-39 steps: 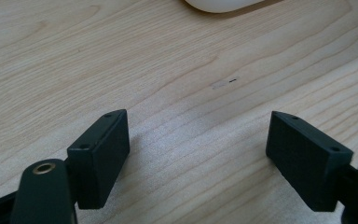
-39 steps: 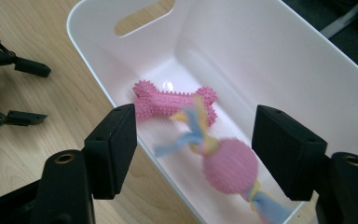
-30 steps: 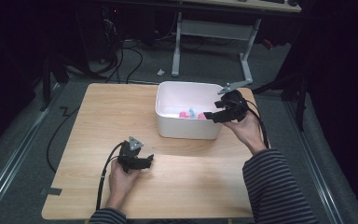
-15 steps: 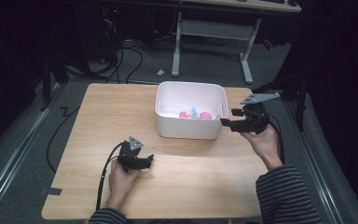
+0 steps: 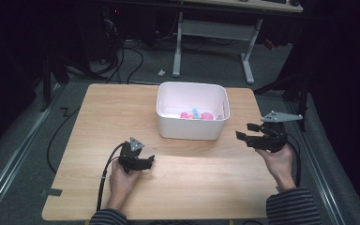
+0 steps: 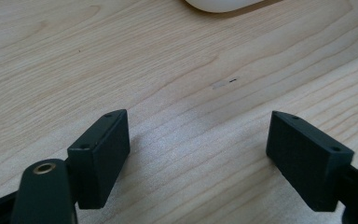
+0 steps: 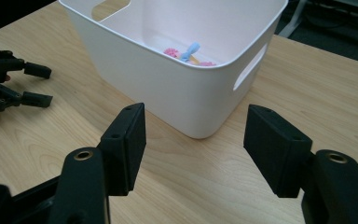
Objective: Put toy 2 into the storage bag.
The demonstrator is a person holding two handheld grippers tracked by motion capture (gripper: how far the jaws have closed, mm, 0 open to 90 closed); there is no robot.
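Two grippers are seen from the high view: the left gripper [image 5: 146, 161] rests on the table [image 5: 93, 122] at seven o'clock from the bin [image 5: 192, 136], the right gripper [image 5: 246, 132] is held just off the bin's three o'clock side, both spread and empty. Pink and blue pieces [image 5: 195, 115] lie inside the bin, so a drop seems finished; another item would be needed next. From the left gripper view, wide-parted jaws over bare wood are shown. From the right gripper view, parted jaws face the bin's corner, nothing held.

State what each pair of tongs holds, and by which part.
Nothing. The left tongs and right tongs both stand open and empty, apart from the white bin.
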